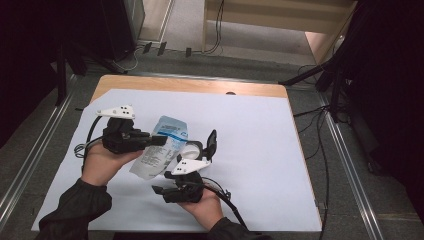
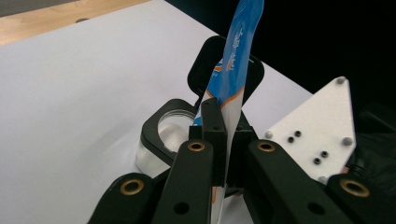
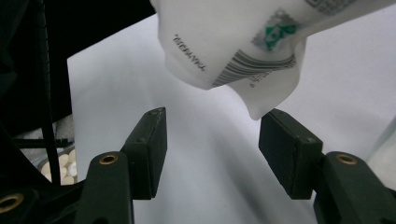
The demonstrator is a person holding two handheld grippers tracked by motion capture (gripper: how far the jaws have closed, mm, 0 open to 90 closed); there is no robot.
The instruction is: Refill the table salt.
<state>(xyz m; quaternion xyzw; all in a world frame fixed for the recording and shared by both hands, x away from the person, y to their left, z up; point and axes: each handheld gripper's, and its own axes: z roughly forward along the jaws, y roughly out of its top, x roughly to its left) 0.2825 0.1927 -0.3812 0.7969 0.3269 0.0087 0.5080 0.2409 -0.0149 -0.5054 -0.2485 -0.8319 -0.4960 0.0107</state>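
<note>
While the pouch is clamped at its edge by the left gripper and held above the open jar, its lower corner is seen just above the right gripper, whose 2 jaws stand apart, nothing gripped.

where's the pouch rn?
High view: the pouch is left of centre over the white sheet, clamped in the left gripper, beside the open-lidded clear container.

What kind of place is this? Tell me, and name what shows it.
Probably a recording lab or studio: a table under a white sheet, black stands with cables on the floor around it, and dark curtains at the sides.
</note>
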